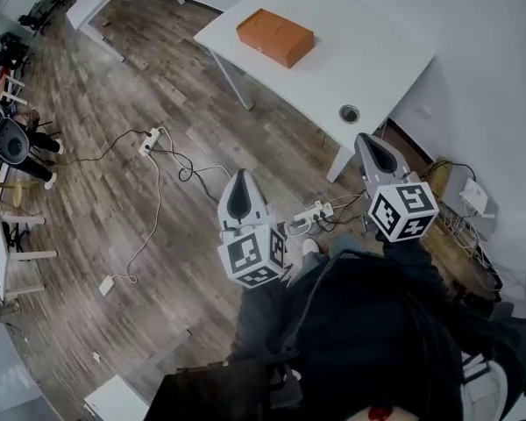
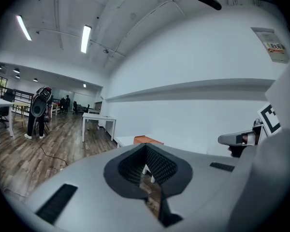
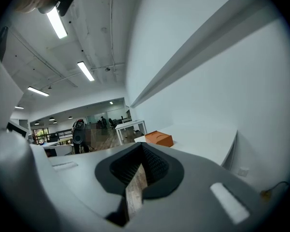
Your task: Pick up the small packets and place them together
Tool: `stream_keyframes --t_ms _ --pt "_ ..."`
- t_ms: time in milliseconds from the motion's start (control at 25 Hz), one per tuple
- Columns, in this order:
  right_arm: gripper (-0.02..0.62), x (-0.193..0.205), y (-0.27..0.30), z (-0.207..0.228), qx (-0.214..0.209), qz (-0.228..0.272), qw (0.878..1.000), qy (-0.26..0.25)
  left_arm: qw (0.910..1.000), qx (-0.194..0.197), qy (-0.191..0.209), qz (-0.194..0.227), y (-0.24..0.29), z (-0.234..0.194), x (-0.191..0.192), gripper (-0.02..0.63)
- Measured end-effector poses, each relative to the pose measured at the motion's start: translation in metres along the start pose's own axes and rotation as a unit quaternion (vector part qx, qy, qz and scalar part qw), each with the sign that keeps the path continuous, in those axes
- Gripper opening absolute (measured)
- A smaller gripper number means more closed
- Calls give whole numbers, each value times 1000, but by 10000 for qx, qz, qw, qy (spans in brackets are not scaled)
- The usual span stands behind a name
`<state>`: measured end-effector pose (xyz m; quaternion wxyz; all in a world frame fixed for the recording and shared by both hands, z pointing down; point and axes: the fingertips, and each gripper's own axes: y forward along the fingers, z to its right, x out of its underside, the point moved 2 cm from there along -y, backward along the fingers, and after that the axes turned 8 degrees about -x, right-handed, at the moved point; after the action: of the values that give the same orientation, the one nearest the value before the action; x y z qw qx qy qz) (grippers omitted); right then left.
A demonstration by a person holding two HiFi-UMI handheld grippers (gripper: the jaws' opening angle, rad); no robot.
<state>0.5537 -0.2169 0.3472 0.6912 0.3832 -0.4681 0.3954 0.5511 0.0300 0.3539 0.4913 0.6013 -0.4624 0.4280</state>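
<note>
Standing person: dark clothing fills the 6 o'clock edge of the head view; one tool is held in each hand, both pointing toward 12 o'clock.
Left tool (image 1: 242,179): jaws drawn together with only a thin slit between the pads; nothing is gripped. It hangs over the wooden floor (image 1: 114,200), short of the worktop.
Right tool (image 1: 366,140): jaws fully closed and empty. Its tip sits just beside the near edge of the worktop, close to the round cable hole (image 1: 349,112).
Worktop (image 1: 377,51): white, at 12 to 1 o'clock from the person, against a white wall.
Orange box (image 1: 275,36): lies flat on the worktop, at 12 o'clock from the left tool and 11 o'clock from the right tool, well apart from both.
Small packets: cannot be made out in any view.
Power strip (image 1: 149,140): white, on the floor at 10 o'clock from the left tool, with cables trailing from it.
</note>
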Motion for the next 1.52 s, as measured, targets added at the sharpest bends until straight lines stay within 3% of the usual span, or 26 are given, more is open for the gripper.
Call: stream_keyframes --t_ms 280,720,1040,1520 --pt "-5 -6 18 -36 -145 112 9991 -379 9992 -367 -173 -26 -11 -50 5 -5" --pt "-5 -6 92 -55 -449 49 9975 -537 9986 -515 -124 36 26 -77 1 -5" --pt "-5 -15 216 -63 -870 -57 9942 -637 9946 -1000 -232 120 108 -139 -16 -5" --pt "-5 -49 406 -76 -1329 -242 9880 -742 9901 -1354 -309 217 243 -220 -72 -5"
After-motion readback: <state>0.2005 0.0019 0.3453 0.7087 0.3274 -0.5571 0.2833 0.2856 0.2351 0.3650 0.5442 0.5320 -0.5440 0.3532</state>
